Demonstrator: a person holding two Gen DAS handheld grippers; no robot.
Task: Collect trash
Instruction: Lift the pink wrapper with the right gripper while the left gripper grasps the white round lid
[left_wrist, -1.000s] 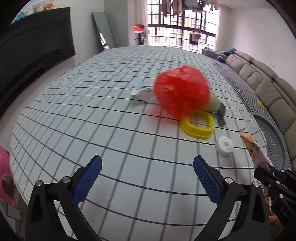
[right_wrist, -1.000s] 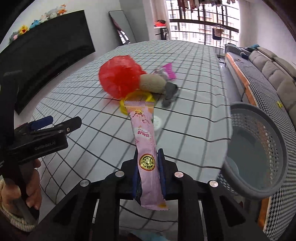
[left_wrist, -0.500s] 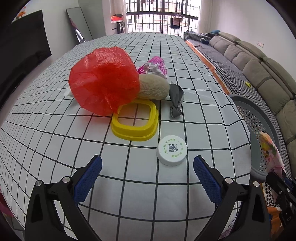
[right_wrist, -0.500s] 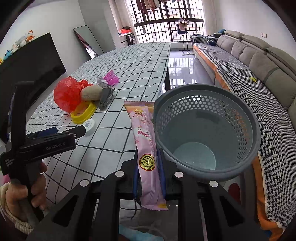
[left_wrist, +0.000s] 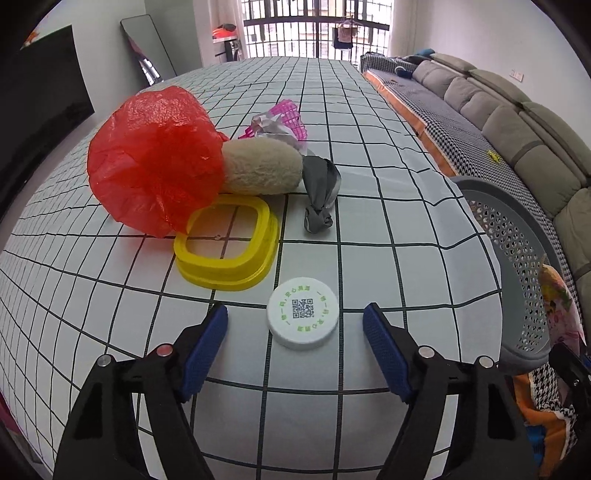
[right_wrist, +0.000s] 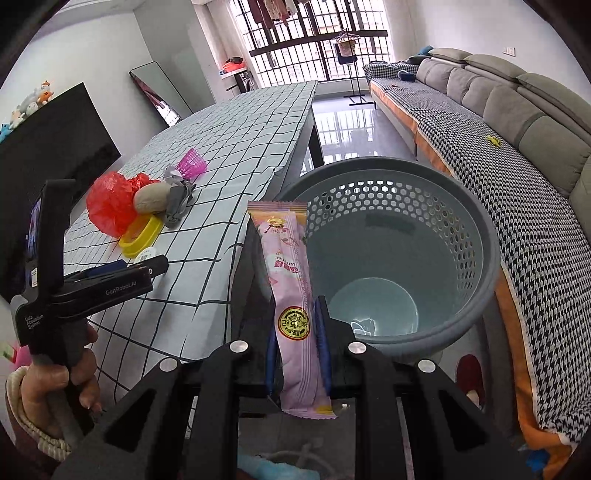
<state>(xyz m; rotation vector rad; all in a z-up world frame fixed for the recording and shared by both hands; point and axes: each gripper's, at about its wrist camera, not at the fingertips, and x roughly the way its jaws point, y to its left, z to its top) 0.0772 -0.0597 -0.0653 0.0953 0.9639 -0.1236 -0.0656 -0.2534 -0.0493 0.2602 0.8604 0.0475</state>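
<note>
The white cap lies flat on the checked table, near its front edge. It is judged to be light, hard and a bit smooth, so it is best taken by its round side wall, one pad on each side. The left gripper is held around it. Its blue fingers have just been closing and are now half open, with the cap between them but not touched; a gap is seen on both sides.

The pink snack wrapper is thin, soft and very light, and it may slip or bend. It is squeezed low down, near its gold sticker, by the right gripper, whose fingers are almost shut on it. The wrapper's top end is held up beside the rim of the grey basket, which stands next to the table. The basket looks nearly empty.

More trash is left on the table: a red plastic bag, a yellow ring, a fuzzy beige lump and a grey crumpled bag. The bags are judged soft and easy to crush.
</note>
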